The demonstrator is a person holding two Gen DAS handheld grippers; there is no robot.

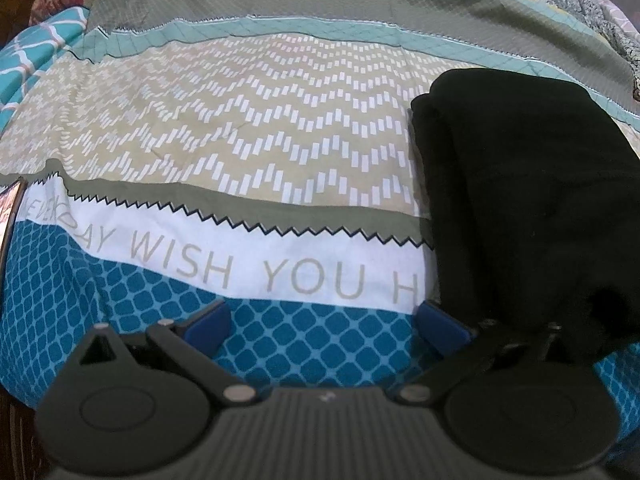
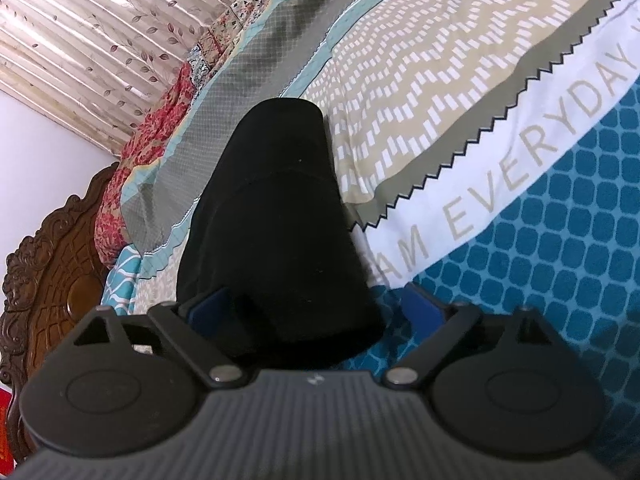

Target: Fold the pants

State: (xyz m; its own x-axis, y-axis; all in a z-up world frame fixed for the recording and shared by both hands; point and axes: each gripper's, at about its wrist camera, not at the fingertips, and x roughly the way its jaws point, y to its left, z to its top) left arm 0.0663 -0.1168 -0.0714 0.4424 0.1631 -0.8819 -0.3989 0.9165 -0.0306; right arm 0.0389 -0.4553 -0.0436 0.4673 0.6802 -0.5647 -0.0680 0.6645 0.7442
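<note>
Lying folded on the bedspread (image 1: 280, 152), the black pants (image 2: 272, 216) look finished, so both the left gripper (image 1: 326, 324) and right gripper (image 2: 316, 308), fingers apart, should lift clear without snagging cloth.

Lighting soft, even, moderately bright indoor, no hard shadows; curtain (image 2: 100, 28) glows washed-out with backlight; black pants (image 1: 528, 200) an underexposed, detailless mass; strong fisheye bowing of the bedsheet (image 1: 240, 128) toward dark corners; overall slight softness and compression blur.
</note>
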